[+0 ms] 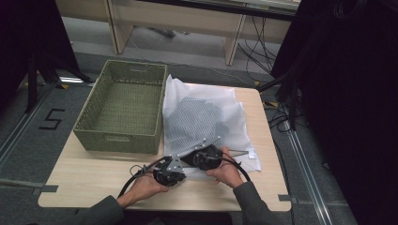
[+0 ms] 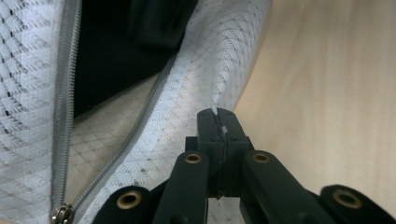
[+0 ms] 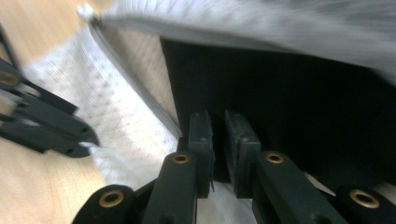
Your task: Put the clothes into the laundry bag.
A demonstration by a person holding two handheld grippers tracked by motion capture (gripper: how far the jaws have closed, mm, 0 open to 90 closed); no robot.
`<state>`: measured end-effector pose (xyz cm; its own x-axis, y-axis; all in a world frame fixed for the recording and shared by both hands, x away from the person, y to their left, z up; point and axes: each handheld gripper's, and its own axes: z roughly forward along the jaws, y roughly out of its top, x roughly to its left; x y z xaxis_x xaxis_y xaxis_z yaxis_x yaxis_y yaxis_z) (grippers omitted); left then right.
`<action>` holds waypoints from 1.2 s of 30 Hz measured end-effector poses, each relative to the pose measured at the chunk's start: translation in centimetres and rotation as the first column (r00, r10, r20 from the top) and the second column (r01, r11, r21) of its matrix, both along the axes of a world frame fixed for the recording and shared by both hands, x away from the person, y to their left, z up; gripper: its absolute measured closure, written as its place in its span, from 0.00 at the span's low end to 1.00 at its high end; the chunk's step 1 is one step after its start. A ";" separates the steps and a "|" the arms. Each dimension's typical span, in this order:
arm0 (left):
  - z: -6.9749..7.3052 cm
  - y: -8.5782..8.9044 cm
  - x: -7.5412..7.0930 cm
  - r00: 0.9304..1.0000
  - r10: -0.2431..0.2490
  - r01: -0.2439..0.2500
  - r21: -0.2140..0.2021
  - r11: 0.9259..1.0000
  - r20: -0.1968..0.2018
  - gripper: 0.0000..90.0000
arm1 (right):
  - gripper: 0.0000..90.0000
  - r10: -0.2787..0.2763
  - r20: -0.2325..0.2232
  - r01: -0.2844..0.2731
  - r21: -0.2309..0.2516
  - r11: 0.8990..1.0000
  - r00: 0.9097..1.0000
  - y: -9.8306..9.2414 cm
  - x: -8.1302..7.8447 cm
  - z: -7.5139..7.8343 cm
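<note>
Left tongs [image 2: 218, 122] pinch mesh bag [image 2: 205, 65] edge (table [image 2: 327, 84] alongside).

left gripper [image 2: 218, 116]: jaws clamped | right gripper [image 3: 223, 126]: jaws slightly apart

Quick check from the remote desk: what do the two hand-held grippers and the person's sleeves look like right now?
Both are black. The left hand-held gripper carries a grey three-cornered plate and trails a black cable; the right hand-held gripper trails a looping black cable too. Up close, the jaws are matte black linkage bars with brass-coloured rivets and blocky pads. The person wears dark grey long sleeves.
</note>
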<state>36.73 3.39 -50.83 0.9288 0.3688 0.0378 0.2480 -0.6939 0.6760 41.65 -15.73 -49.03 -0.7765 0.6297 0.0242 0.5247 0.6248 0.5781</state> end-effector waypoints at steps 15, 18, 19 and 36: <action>-0.1 0.4 0.2 0.999 -0.026 0.025 -0.022 0.999 -0.026 0.99 | 0.98 -0.293 0.290 0.331 -0.090 0.939 0.911 -1.7 9.2 -1.4; -0.3 0.2 0.1 0.999 0.001 -0.003 -0.068 0.998 -0.032 0.99 | 0.95 -0.323 0.227 0.338 -0.029 0.941 0.919 -3.0 9.6 -0.8; -0.3 0.1 0.0 0.999 0.003 -0.006 -0.070 0.998 -0.033 0.99 | 0.94 -0.319 0.209 0.330 -0.018 0.944 0.924 -3.1 9.3 -0.5; 1.0 1.5 0.6 0.999 0.016 -0.016 0.021 1.000 -0.035 0.90 | 0.75 -0.233 0.157 0.224 0.070 0.972 0.960 -7.6 3.1 5.3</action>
